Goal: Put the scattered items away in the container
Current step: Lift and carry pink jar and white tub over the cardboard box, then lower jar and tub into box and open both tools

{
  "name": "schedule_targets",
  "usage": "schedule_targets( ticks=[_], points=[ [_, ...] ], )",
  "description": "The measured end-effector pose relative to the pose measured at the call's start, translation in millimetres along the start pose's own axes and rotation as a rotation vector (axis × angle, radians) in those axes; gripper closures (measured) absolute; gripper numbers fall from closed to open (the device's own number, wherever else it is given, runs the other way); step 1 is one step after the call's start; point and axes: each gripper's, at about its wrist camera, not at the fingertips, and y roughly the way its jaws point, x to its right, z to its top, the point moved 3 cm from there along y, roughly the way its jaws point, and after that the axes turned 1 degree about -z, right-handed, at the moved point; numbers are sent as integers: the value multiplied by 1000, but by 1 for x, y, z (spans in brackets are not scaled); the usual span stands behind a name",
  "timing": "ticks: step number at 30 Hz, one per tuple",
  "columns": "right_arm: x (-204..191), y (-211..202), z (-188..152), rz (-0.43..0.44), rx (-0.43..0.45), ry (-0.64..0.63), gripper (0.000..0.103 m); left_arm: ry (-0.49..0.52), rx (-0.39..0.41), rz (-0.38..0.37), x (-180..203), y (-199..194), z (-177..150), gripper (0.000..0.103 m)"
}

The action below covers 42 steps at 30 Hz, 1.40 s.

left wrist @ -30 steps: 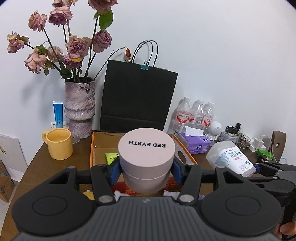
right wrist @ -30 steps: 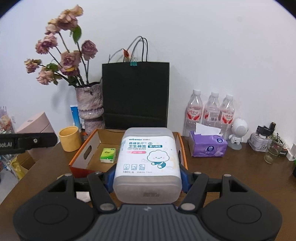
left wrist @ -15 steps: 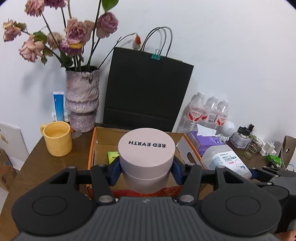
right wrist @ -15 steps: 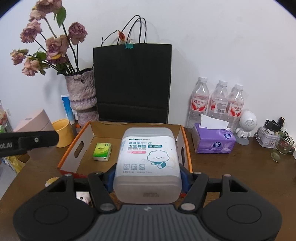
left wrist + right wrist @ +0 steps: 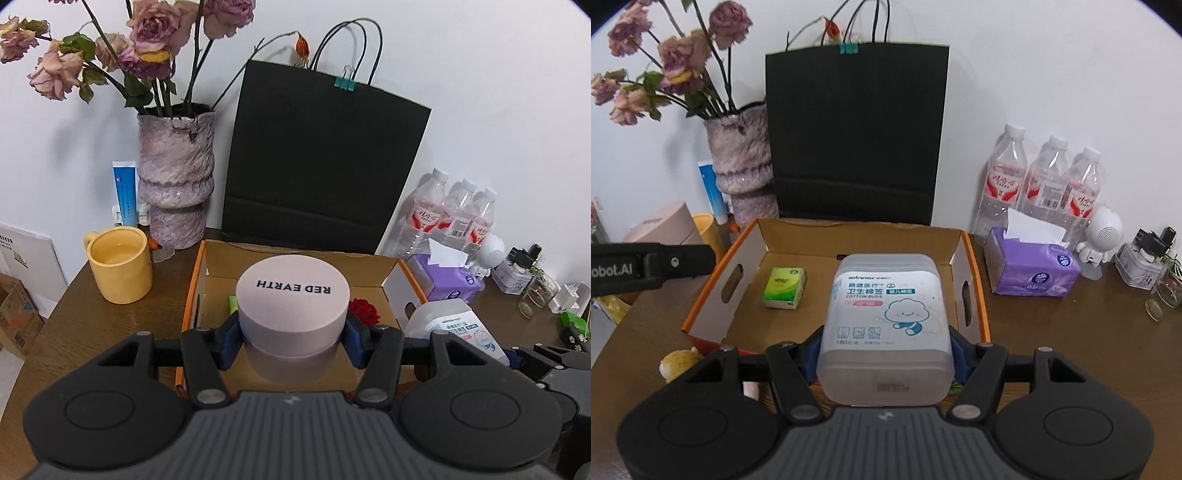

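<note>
the round pink jar [image 5: 292, 295] bears "red earth" in black capitals on its lid, seen upside down in the left wrist view. the translucent cotton-bud box [image 5: 886, 314] carries a label reading "winner", "cotton buds" and "180", beside chinese characters. the black bar [image 5: 646, 267] at the left edge of the right wrist view shows the cut-off lettering "obot.ai".

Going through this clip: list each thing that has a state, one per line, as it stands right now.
Left tool: shut on pink jar.
Pink jar: lidded, held above the box.
Right tool: shut on cotton bud tub.
Cotton bud tub: closed, held at the box's front edge.
Cardboard box: open.
Green tissue pack: lying inside the box.
Yellow mug: upright.
</note>
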Motion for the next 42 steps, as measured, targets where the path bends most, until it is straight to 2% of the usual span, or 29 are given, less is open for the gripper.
schedule_targets(
  ticks=[22,30,42],
  points=[
    [-27,87,13,10,-112,-29,40,-38,-130,67,-18,88,-5,47],
    [-30,121,8,16,-155,-12,40,-11,-186,85,-25,122,-9,47],
    [-41,150,6,49,-192,-72,40,34,-265,111,-37,158,-28,47]
  ],
)
